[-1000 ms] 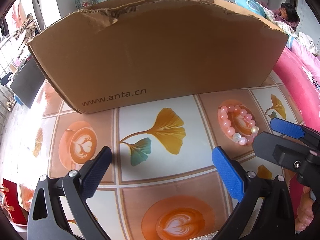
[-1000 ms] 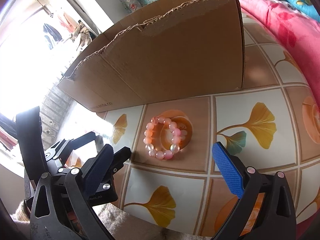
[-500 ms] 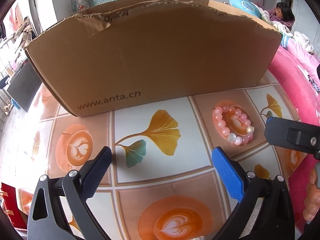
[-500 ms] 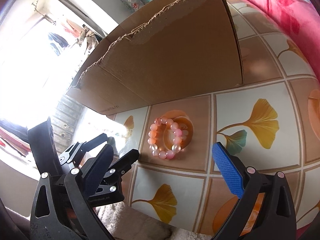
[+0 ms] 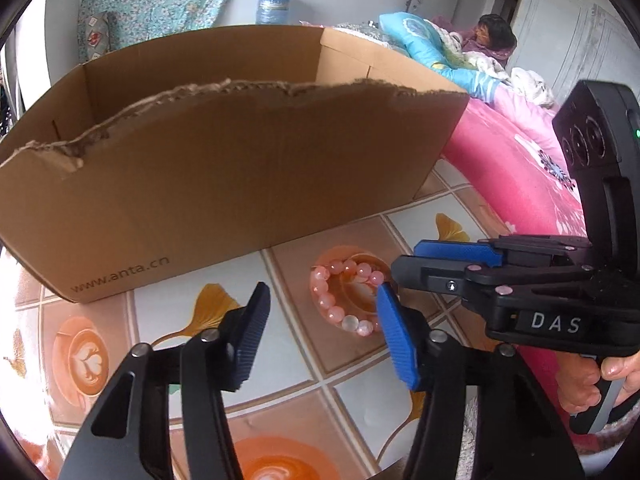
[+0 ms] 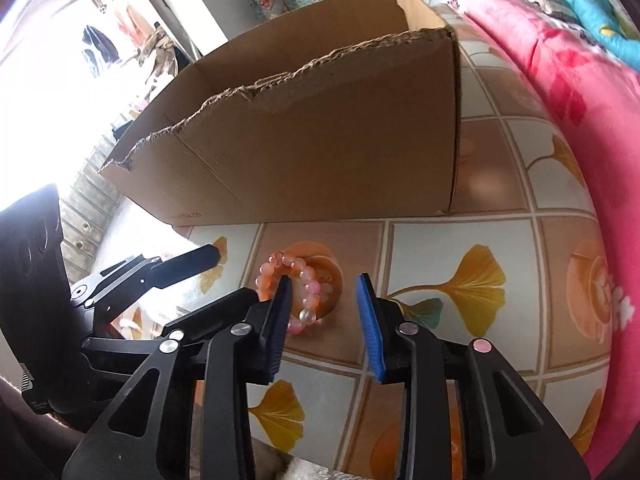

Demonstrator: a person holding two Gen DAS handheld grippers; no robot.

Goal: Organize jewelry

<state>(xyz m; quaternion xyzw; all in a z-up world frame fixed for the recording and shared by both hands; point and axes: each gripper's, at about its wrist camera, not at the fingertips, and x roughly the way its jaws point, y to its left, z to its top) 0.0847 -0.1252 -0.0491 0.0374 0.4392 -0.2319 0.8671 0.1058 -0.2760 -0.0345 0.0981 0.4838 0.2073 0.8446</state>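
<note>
A pink bead bracelet [image 5: 334,300] lies flat on the patterned tablecloth just in front of the open cardboard box [image 5: 224,184]. It also shows in the right wrist view [image 6: 306,292], in front of the box [image 6: 320,144]. My left gripper [image 5: 324,328] is open and empty, with the bracelet between and just beyond its fingertips. My right gripper [image 6: 324,320] is open and empty, low over the bracelet, its left pad [image 6: 280,320] covering part of the beads. In the left wrist view the right gripper [image 5: 456,264] reaches in from the right beside the bracelet.
The tablecloth [image 5: 168,320] has tiles with ginkgo leaves and coffee cups. A pink quilt [image 5: 520,176] borders the table on the right. A person [image 5: 492,36] lies on bedding at the back right. The box wall stands close behind the bracelet.
Both grippers have closed in on the bracelet and their jaws have narrowed. The right gripper has dropped from beside the bracelet to just over it. The bracelet has not moved.
</note>
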